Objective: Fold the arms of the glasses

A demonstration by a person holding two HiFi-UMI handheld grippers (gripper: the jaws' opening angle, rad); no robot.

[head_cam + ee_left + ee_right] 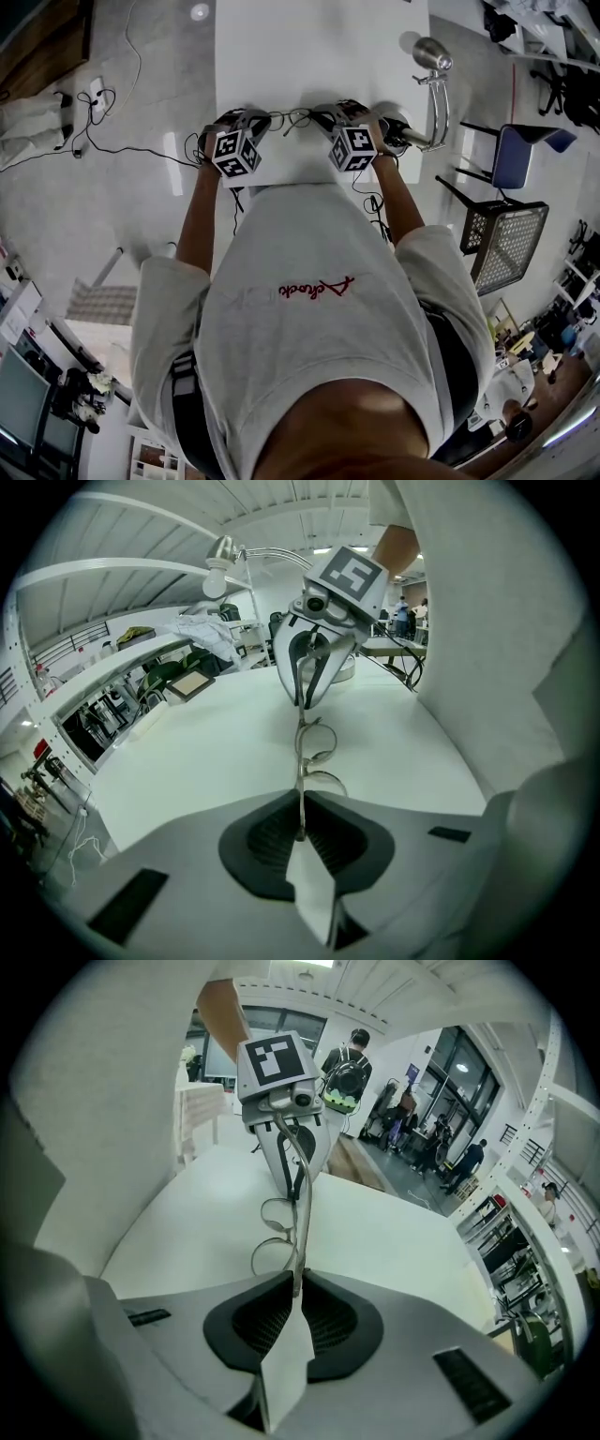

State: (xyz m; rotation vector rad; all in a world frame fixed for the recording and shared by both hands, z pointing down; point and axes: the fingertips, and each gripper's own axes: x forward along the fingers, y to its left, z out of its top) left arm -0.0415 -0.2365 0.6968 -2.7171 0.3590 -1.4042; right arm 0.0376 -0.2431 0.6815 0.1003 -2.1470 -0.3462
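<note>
Thin metal-framed glasses (316,747) with round lenses hang in the air just above the white table (309,56), stretched between my two grippers. My left gripper (300,829) is shut on one end of the frame. My right gripper (297,1286) is shut on the other end, with a long thin arm (303,1213) running from it toward the left gripper (291,1162). The lenses (267,1237) lie to one side of that arm. In the head view the left gripper (265,122) and the right gripper (319,115) face each other close together at the table's near edge; the glasses are too thin to make out there.
A silver desk lamp (433,56) is clamped at the table's right edge, close to my right hand. A blue chair (511,155) and a black mesh chair (506,239) stand on the floor to the right. Cables (112,141) trail over the floor at left.
</note>
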